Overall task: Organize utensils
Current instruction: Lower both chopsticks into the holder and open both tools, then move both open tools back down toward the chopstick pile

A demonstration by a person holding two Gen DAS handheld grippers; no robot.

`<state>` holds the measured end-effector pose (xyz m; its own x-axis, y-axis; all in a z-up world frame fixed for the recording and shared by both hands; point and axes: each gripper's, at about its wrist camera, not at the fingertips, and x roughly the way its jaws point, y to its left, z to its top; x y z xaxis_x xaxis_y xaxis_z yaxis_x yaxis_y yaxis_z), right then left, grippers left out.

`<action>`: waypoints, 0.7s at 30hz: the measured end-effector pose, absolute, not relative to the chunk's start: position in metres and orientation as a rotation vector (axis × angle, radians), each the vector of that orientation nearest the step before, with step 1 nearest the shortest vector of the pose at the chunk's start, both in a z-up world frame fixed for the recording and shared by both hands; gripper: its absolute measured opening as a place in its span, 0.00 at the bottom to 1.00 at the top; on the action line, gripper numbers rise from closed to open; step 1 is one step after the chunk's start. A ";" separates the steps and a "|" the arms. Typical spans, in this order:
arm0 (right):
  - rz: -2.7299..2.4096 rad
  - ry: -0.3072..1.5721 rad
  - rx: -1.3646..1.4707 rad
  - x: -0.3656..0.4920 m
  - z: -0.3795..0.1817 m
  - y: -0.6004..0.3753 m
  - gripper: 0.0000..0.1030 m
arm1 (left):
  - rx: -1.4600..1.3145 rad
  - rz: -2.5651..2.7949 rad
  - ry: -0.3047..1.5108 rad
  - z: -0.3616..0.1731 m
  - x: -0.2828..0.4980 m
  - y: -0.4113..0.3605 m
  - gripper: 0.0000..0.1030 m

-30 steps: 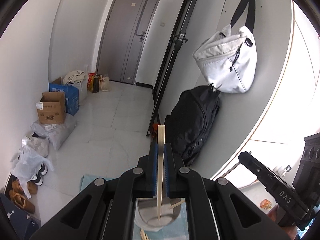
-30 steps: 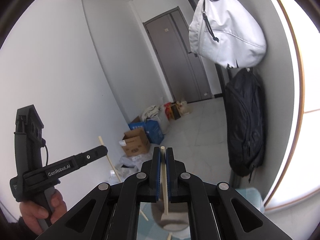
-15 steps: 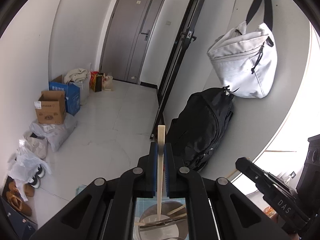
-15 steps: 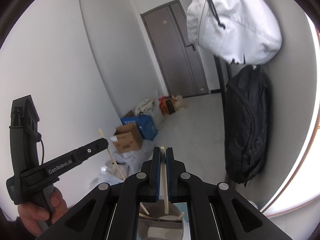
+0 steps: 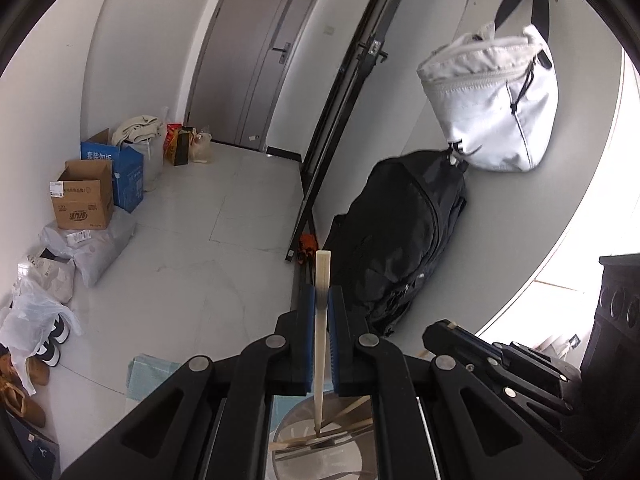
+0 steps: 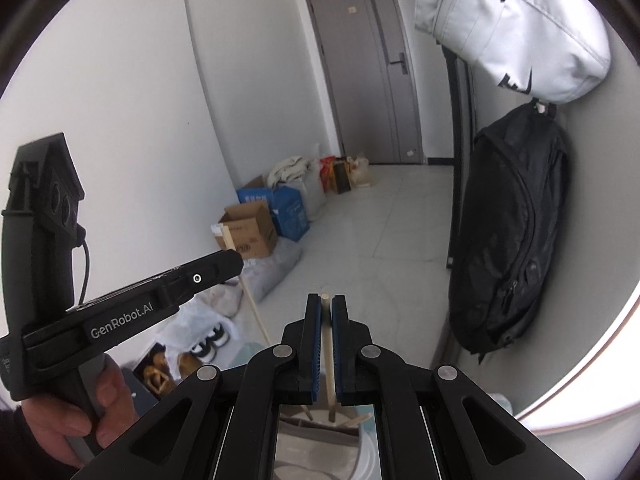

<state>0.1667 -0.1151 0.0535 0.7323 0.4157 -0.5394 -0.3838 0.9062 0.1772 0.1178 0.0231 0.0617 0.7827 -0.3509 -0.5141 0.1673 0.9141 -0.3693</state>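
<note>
Two grippers each pinch one chopstick, both pointing down. The left gripper (image 5: 319, 300) clamps a pale chopstick (image 5: 321, 320) whose tip sits just over the round holder (image 5: 320, 456) below. The right gripper (image 6: 326, 312) grips a thin stick (image 6: 329, 360) over the same cup (image 6: 316, 440). Both are close; the sticks already lying inside leave little room.

I see one pale wooden chopstick (image 5: 321, 320) standing near upright, pinched at mid-length, its square top at twelve o'clock, its tip down inside a round grey holder (image 5: 320, 456) with loose sticks (image 5: 348, 408) in it. A second, rounder chopstick (image 6: 329, 360) stands likewise over the divided holder (image 6: 320, 440)
</note>
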 end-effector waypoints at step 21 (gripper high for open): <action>0.406 0.581 0.215 0.134 0.062 -0.145 0.39 | -0.337 -0.334 0.635 0.078 0.090 0.040 0.42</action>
